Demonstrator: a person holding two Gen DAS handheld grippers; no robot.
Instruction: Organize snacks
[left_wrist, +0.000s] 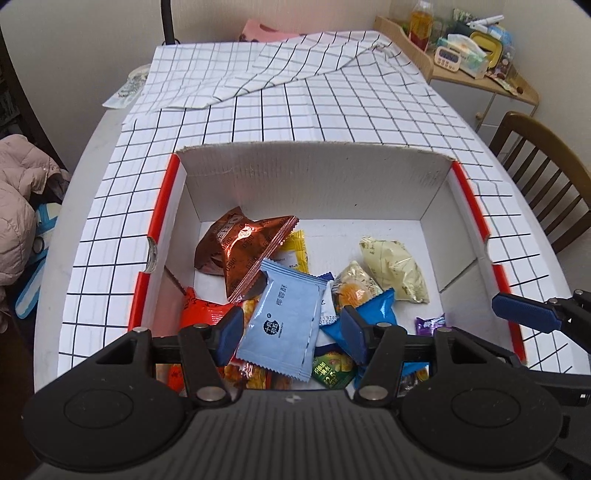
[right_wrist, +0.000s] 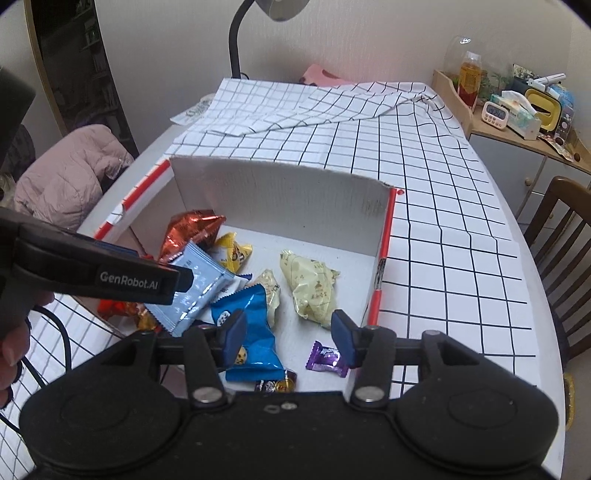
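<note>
Left wrist view: left gripper (left_wrist: 291, 328), jaws apart, poised above an open cardboard box (left_wrist: 314, 173) on a checked tablecloth (left_wrist: 332, 110). Light blue sachet (left_wrist: 284, 317) lies between and below the fingers, overlapping a copper foil bag (left_wrist: 240, 254); whether they touch it cannot be told. Pale yellow packet (left_wrist: 397, 267) lies well to the right.

Right wrist view: right gripper (right_wrist: 288, 334), jaws apart, nothing held. Blue cookie packet (right_wrist: 249, 332) under the left finger; purple candy (right_wrist: 327, 358) beside the right finger.
</note>
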